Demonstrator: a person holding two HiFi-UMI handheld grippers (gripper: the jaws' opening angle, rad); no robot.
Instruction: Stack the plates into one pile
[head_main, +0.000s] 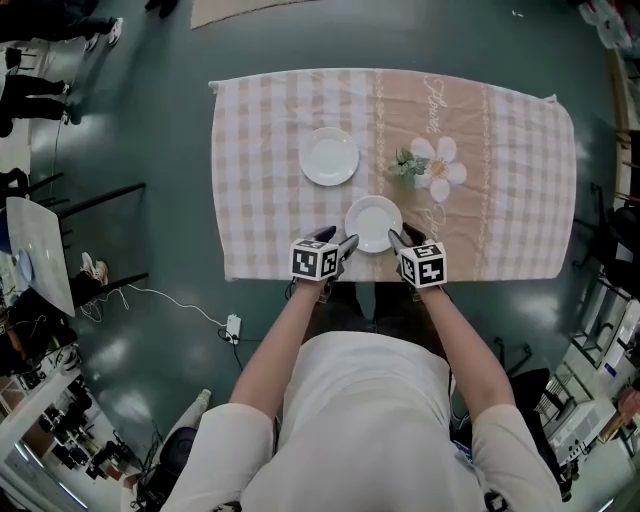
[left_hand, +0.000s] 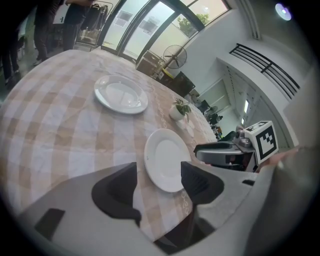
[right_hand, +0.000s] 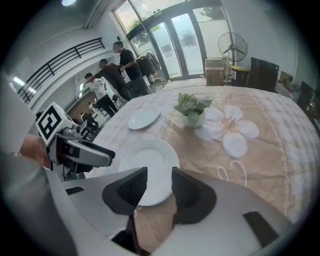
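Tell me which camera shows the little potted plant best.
The right gripper view: the potted plant stands side-on and fairly large, green leaves above a pale pot. The head view shows it small from above, mostly leaves. The left gripper view shows it small, beyond the near plate.

Desk (head_main: 520, 250) fully covered by a beige-and-white checked cloth (head_main: 260, 190), with a plainer beige band running near to far just right of centre and a white flower print (head_main: 442, 168) on it. Two white plates lie flat on the cloth, apart: near plate (head_main: 373, 223) close to the near edge about mid-width, far plate (head_main: 329, 157) farther back and to its left. Small potted plant (head_main: 406, 167) stands upright just left of the flower print, beyond the near plate.
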